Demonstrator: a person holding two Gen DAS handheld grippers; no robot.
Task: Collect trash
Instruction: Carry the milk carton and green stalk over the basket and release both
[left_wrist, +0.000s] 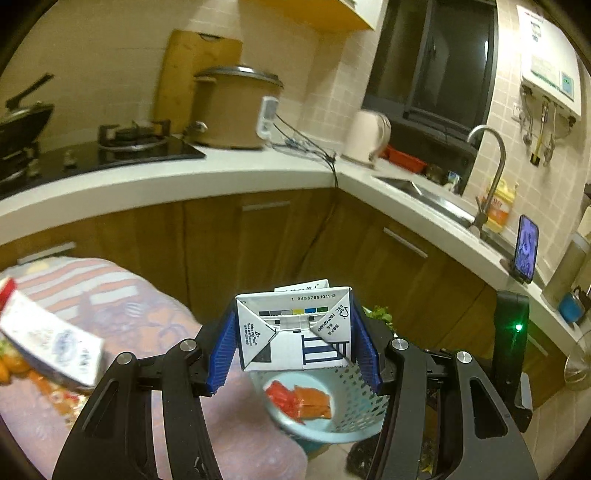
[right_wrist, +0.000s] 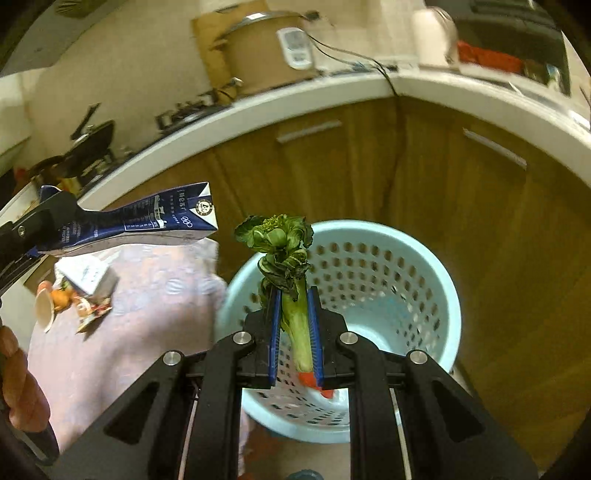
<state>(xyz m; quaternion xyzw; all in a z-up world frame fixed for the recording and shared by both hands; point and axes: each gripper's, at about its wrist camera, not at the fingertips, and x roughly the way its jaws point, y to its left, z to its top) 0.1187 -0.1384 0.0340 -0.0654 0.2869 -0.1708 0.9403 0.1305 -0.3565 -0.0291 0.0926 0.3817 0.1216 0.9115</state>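
My left gripper (left_wrist: 293, 347) fingers clamp a milk carton (left_wrist: 295, 332) | my right gripper (right_wrist: 295, 332) fingers clamp a green vegetable (right_wrist: 286, 266) | both above the blue basket (right_wrist: 436, 266)

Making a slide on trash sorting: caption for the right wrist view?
Right gripper clamps a leafy vegetable stalk above the blue perforated basket.

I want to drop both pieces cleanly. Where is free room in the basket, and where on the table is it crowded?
The basket is mostly free: only orange wrappers lie on its floor. The tablecloth is bare next to the basket. It is crowded at the table's far end, around the white carton and cup.
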